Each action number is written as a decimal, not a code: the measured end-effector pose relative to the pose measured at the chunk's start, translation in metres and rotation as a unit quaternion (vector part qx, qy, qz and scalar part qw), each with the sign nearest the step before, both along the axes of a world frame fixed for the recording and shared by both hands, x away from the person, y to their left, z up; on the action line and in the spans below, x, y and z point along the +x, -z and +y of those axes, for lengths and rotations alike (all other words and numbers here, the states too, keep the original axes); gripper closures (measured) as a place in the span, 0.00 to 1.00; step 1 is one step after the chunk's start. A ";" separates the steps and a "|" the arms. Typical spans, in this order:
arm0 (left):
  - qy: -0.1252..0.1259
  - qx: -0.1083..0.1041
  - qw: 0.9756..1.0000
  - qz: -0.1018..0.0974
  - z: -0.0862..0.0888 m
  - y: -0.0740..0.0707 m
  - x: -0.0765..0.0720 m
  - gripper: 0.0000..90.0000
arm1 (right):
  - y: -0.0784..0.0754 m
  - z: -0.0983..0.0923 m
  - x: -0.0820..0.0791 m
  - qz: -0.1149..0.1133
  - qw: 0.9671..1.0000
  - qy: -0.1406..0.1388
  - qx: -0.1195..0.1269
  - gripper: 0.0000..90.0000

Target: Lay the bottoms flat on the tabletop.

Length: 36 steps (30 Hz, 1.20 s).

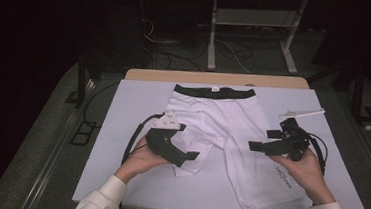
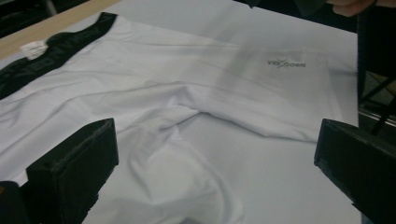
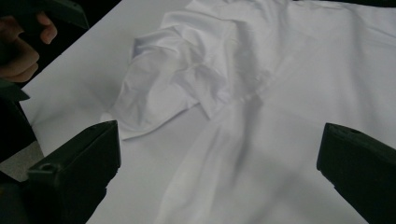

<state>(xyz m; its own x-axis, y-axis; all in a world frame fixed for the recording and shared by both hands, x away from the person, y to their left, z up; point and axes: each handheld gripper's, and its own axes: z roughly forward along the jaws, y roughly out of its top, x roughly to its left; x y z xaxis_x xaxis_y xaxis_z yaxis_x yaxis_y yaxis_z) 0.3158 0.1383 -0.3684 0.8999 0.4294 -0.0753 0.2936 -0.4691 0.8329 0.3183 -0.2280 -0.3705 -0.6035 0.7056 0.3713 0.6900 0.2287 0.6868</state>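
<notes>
1. Lying flat mid-table: white shorts, waistband far, legs running toward the person.
2. Left tool: jaws spread, empty, over the rumpled left leg; nearer hand for it.
3. Right tool: jaws spread, empty, over the flat right leg.
4. Hem beneath left tool hidden; logo print illegible.

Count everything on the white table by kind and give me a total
Shorts: 1
Grippers: 2, the left gripper and the right gripper, each held just above the shorts with jaws open
White strip near the far right edge: 1
Total: 4
</notes>
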 end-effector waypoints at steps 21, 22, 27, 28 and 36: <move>-0.105 -0.001 0.994 0.021 0.065 0.024 0.022 0.00 | 0.028 0.115 -0.002 0.010 0.993 -0.116 0.010 0.05; -0.108 0.002 0.994 0.024 0.067 0.026 0.023 0.00 | 0.029 0.120 -0.003 0.012 0.993 -0.121 0.009 0.05; -0.124 0.011 0.991 0.042 0.074 0.038 0.028 0.00 | 0.038 0.139 -0.008 0.020 0.990 -0.141 0.008 0.06; -0.128 0.015 0.991 0.047 0.075 0.042 0.029 0.00 | 0.040 0.143 -0.009 0.021 0.989 -0.144 0.009 0.06; -0.132 0.046 0.987 0.081 0.072 0.065 0.037 0.07 | 0.055 0.172 -0.020 0.029 0.985 -0.170 0.006 0.18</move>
